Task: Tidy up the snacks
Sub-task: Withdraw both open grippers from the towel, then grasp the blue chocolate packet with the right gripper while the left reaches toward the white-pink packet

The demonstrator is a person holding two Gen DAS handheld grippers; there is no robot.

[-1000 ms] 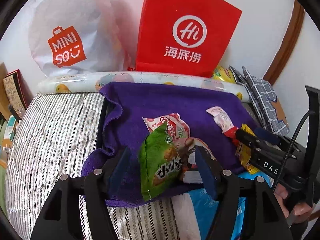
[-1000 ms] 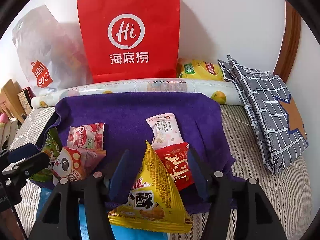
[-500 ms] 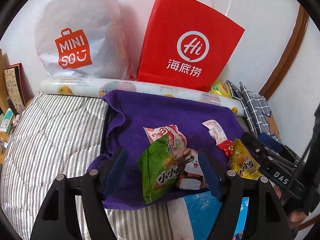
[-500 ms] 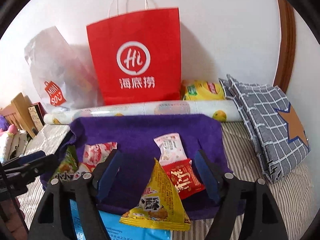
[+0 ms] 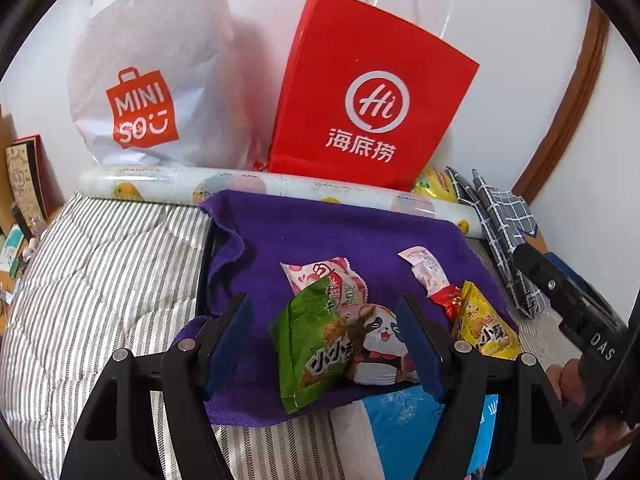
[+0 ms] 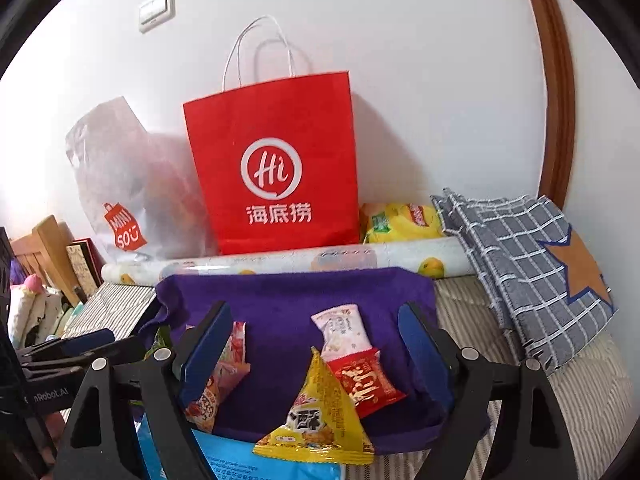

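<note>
Several snack packets lie on a purple towel (image 5: 328, 232) on a striped bed. In the left wrist view a green packet (image 5: 308, 348), a panda packet (image 5: 376, 344) and a pink-white packet (image 5: 324, 276) sit between the fingers of my open, empty left gripper (image 5: 324, 344). In the right wrist view a yellow triangular packet (image 6: 316, 416), a red packet (image 6: 366, 380) and a pale pink packet (image 6: 344, 328) lie between the fingers of my open, empty right gripper (image 6: 316, 352). Both grippers hover at the towel's near edge (image 6: 280, 300).
A red paper bag (image 6: 276, 176) and a white plastic MINISO bag (image 5: 148, 92) stand against the wall behind a printed roll (image 6: 280, 262). A yellow chip bag (image 6: 400, 220) and checked cloth (image 6: 520, 248) lie at right. A blue pack (image 6: 248, 460) lies at the near edge.
Both grippers have pulled back and tilted up, so more of the wall and bags shows. The snacks have not moved and both grippers stay open.
</note>
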